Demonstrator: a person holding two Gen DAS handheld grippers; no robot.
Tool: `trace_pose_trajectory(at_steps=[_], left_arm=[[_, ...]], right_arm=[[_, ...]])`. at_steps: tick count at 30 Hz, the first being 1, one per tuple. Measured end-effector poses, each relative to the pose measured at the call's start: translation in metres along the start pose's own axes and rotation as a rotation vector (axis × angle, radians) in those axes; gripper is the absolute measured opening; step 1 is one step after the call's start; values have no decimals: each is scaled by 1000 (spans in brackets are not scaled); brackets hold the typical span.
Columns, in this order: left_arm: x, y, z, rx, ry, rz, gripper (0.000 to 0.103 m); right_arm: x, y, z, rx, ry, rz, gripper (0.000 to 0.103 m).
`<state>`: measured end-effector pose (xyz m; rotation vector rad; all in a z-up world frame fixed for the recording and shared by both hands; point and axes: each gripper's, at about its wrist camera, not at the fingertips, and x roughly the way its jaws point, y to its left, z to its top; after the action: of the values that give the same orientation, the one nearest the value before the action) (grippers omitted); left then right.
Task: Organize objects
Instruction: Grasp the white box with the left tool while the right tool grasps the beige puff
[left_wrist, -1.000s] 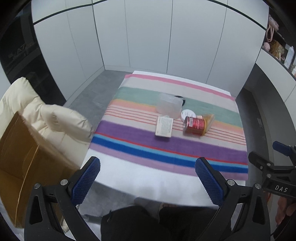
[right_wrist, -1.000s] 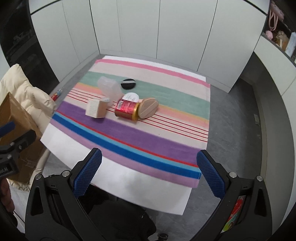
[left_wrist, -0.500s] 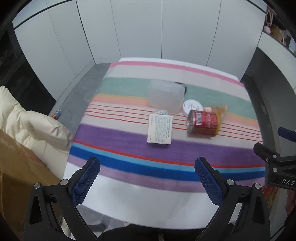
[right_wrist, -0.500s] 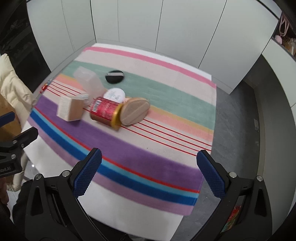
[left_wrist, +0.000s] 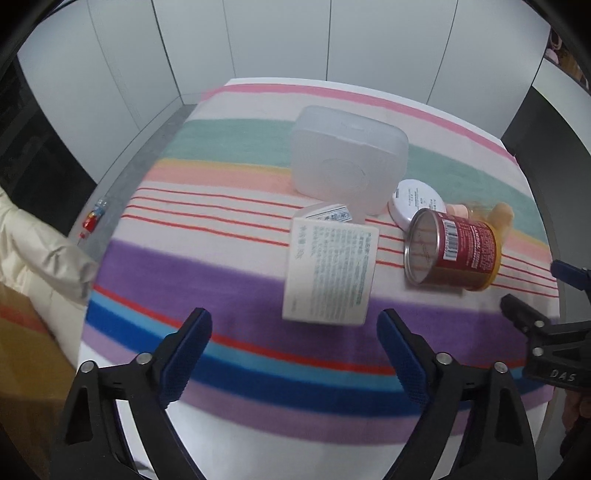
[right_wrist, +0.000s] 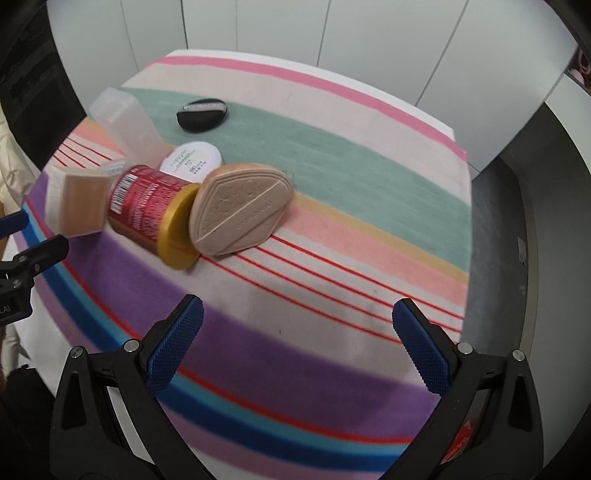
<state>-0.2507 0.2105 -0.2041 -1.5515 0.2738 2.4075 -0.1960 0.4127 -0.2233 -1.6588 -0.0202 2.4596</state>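
On the striped cloth lie a white printed box (left_wrist: 330, 269), a red can with a gold lid (left_wrist: 452, 251) on its side, a round white compact (left_wrist: 415, 201) and a translucent plastic container (left_wrist: 347, 162). The right wrist view shows the box (right_wrist: 79, 205), the can (right_wrist: 153, 214), a beige ridged puff (right_wrist: 240, 210) leaning on the can's lid, the white compact (right_wrist: 192, 162), a black puff (right_wrist: 201, 114) and the container (right_wrist: 127, 125). My left gripper (left_wrist: 293, 354) is open, just short of the box. My right gripper (right_wrist: 293, 343) is open, short of the beige puff.
The striped cloth (right_wrist: 332, 177) covers the table. A cream padded jacket (left_wrist: 33, 251) and a brown cardboard box (left_wrist: 26, 369) sit off the table's left edge. A small red object (left_wrist: 92, 218) lies on the grey floor at left. White cabinet doors stand behind.
Both grippers have moved forward and lower toward the table. The objects now look larger and closer. Both stay open and empty.
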Motion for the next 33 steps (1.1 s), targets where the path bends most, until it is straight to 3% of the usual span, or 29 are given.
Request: trace_pose_trajectory(at_steps=[11,13,17,18,26,33], left_arm=[[11,-13,12,79,-59,-20,78],[12,-12,14,81,-67,-23,72],[16,-9,17,70,-40,-42,47],[18,-9,17,71,-32,-42,46],[16,-7,16,72,-28,-44,43],[2,-7,16,70,-47,-53,43]], right_arm=[[29,15,26,-20,-28,49,103],[29,19,32,-25,-40,58,103],[29,24,39,-30,-58,73,103],[30,27,41,-36,-61,80,102],[30,40,45,-49,-49,133,62],[24,35,46,-44,-46,133,59]])
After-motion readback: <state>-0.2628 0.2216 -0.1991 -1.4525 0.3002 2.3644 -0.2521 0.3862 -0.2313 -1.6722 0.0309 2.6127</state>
